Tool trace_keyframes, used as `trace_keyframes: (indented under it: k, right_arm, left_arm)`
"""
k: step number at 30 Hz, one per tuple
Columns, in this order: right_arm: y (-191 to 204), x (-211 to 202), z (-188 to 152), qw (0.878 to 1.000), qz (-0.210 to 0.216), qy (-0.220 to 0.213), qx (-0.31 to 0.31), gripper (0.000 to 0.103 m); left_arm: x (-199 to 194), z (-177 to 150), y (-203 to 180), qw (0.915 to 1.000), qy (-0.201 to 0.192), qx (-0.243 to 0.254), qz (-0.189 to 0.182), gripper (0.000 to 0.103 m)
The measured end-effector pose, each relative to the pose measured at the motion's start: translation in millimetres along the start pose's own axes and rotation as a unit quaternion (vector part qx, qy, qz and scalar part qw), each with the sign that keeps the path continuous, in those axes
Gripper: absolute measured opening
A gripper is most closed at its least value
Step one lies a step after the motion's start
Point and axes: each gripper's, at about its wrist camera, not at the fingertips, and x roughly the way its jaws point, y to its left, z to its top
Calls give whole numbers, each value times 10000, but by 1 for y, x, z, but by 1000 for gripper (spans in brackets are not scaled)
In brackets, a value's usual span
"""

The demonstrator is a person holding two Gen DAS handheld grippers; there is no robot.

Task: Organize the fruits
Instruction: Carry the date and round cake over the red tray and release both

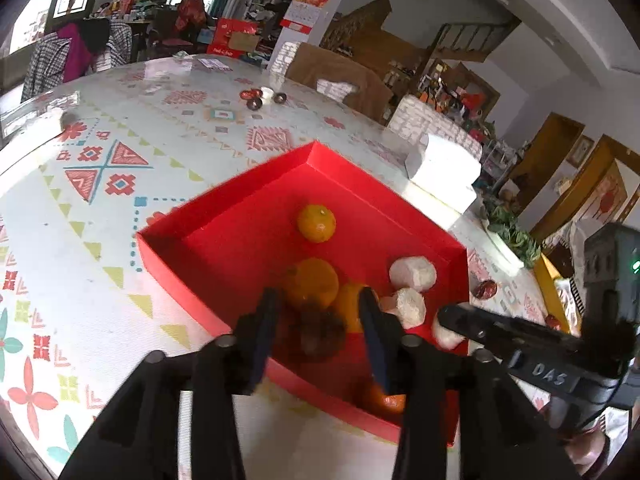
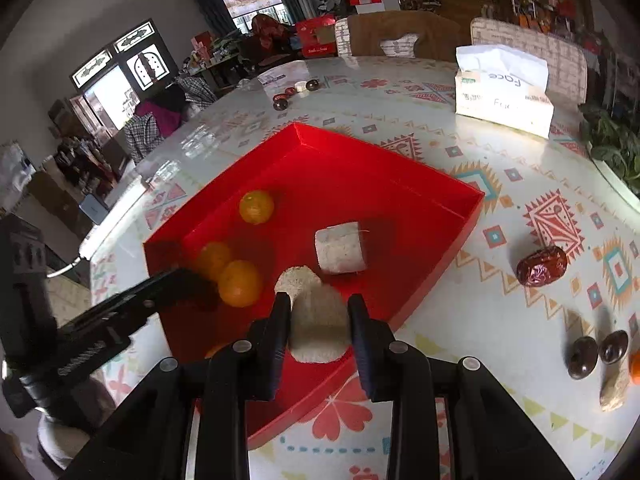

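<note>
Two grippers over the red tray (image 2: 460,236): left gripper (image 1: 320,312) spread around a dark fruit (image 1: 320,334); right gripper (image 2: 318,322) pinching a white roll (image 2: 316,328).

A lived-in home dining room: a round tabletop (image 2: 460,184) under patterned cloth, a tissue box (image 2: 502,90), upholstered chairs (image 2: 400,34), a wall calendar (image 1: 310,0), a wooden staircase (image 1: 472,42).

Patterned table (image 2: 460,312) carries red tray (image 2: 400,184), tissue box (image 2: 504,92), wrapped date (image 2: 542,266)
</note>
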Motion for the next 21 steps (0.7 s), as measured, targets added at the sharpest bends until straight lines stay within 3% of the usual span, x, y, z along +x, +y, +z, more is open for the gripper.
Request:
trace_keyframes:
  k: [8,13,21]
  right_arm:
    - [7,4,-6,9994,324,144,34,33]
    - [2,-14,-11,9995,291,-41,79,33]
    - [-56,-72,-35,9975,-102,-480,502,39]
  left_arm:
    - [-16,2,-2,9998,-177,11,-8,51]
    - [-26,-1,-14,9997,-210,111,3,53]
    - [-43,-9,-52,9985,-306,451,-97,63]
